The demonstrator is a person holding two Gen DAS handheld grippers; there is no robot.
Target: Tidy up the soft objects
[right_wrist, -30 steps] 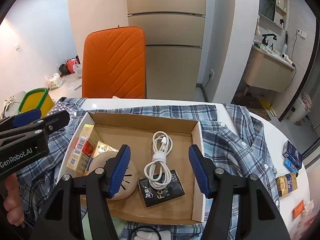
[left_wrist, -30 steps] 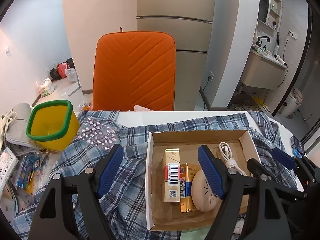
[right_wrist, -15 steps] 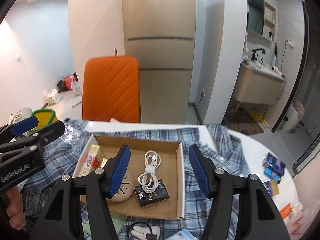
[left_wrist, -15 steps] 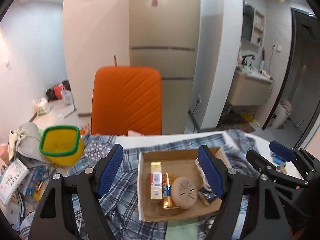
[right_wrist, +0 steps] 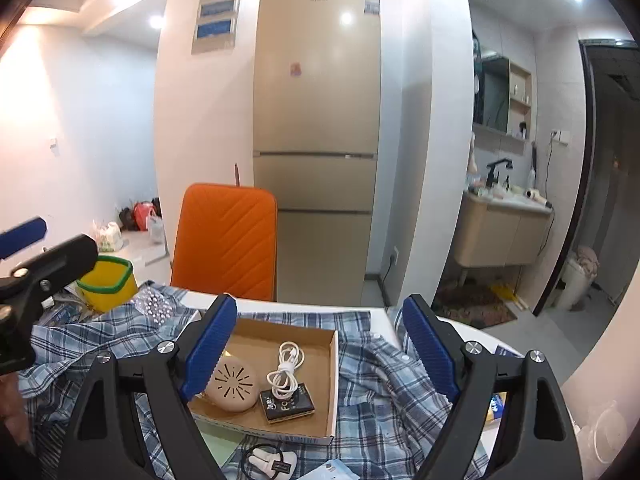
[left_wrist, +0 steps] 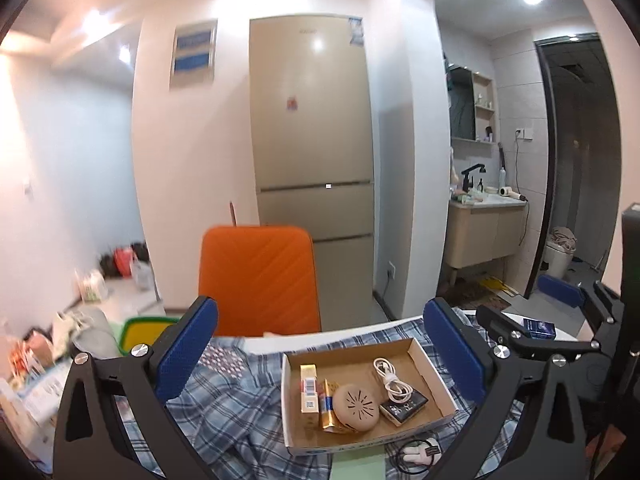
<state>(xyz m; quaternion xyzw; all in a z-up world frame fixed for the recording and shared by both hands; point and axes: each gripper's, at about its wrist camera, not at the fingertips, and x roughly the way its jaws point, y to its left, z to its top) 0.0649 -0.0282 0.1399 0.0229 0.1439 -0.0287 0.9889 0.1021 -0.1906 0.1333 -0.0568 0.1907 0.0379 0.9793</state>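
Blue-and-white plaid cotton shirt [left_wrist: 224,404] sprawls rumpled across the bottom of both frames, and above it the left gripper [left_wrist: 320,356] hangs wide, gripping nothing; the right gripper [right_wrist: 318,354] likewise spreads wide. Lower centre, an open brown cardboard box [right_wrist: 332,364] sits on the fabric; an orange padded chair [right_wrist: 226,242] stands behind.

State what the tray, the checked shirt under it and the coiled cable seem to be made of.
Tray: brown cardboard, matte, with raw folded walls.
Checked shirt: soft woven cloth, creased, with buttons.
Coiled cable: smooth white plastic sheath, probably, slightly glossy.
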